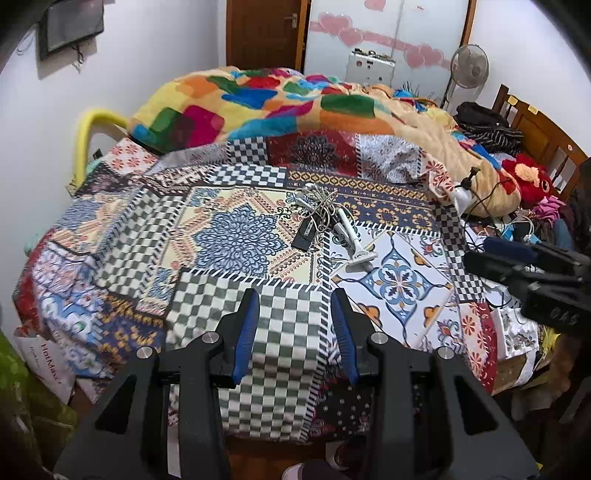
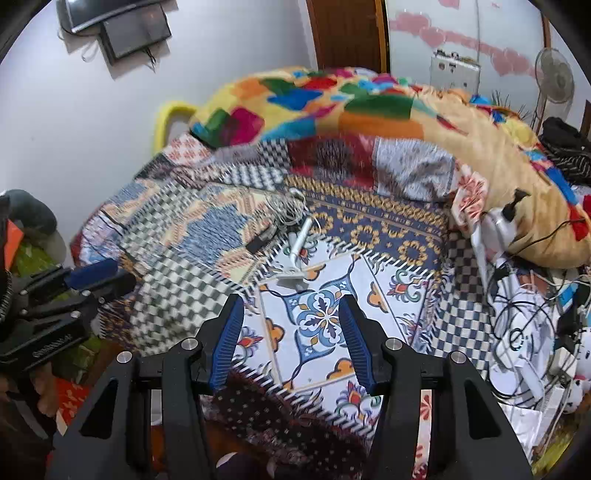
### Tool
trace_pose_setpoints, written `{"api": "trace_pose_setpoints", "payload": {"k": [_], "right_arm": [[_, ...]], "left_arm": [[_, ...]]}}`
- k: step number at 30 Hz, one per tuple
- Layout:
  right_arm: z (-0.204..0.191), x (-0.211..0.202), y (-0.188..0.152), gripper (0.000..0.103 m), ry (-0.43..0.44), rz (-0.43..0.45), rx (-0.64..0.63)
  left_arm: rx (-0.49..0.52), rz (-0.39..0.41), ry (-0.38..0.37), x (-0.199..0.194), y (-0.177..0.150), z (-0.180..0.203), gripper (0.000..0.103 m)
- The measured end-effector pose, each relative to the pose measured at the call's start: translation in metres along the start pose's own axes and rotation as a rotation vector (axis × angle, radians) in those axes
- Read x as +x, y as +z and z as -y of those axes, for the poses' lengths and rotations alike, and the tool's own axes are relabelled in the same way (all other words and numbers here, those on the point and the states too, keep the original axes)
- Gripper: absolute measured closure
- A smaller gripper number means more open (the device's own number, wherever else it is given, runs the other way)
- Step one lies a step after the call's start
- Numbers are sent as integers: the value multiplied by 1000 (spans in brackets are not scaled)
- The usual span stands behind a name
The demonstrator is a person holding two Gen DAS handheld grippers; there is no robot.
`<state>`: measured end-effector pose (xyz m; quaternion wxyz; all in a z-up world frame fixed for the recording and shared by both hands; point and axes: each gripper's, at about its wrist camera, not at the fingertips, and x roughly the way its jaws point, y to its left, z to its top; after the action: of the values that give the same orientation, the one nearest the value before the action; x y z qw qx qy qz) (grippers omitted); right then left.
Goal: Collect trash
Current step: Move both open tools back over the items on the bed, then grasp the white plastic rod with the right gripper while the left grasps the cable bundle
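Observation:
A bed with a patchwork cover (image 1: 236, 236) fills both views. Near its middle lies a small pile: a tangle of thin cord (image 1: 319, 201), a dark flat device (image 1: 304, 234) and a white clip-stand (image 1: 352, 236); the stand also shows in the right wrist view (image 2: 297, 251), with the cord (image 2: 286, 208). My left gripper (image 1: 295, 321) is open and empty above the near edge of the bed. My right gripper (image 2: 291, 328) is open and empty over the white floral patch; it also shows in the left wrist view (image 1: 524, 266).
A bright multicoloured blanket (image 1: 266, 99) is heaped at the far side. Cables, a white lamp (image 1: 463, 195), clothes and red plush (image 1: 524, 173) crowd the right side. A wooden door (image 1: 266, 33), a fan (image 1: 469, 66) and a wall screen (image 2: 133, 26) stand behind.

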<state>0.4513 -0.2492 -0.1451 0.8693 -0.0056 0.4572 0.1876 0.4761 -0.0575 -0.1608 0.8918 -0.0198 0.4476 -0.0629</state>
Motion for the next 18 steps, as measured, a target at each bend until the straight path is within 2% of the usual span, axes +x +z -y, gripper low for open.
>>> {"api": "trace_pose_setpoints", "payload": {"k": [9, 11, 16, 18], "right_arm": [[9, 82, 14, 54, 45, -77, 51], [10, 96, 19, 63, 57, -78, 65], [9, 127, 28, 73, 53, -99, 68], [8, 135, 30, 85, 43, -104, 64]], "left_arm": [[13, -72, -24, 76, 11, -15, 64], [17, -80, -26, 89, 13, -17, 64], [22, -86, -41, 112, 19, -19, 64], [23, -84, -45, 116, 22, -19, 64]]}}
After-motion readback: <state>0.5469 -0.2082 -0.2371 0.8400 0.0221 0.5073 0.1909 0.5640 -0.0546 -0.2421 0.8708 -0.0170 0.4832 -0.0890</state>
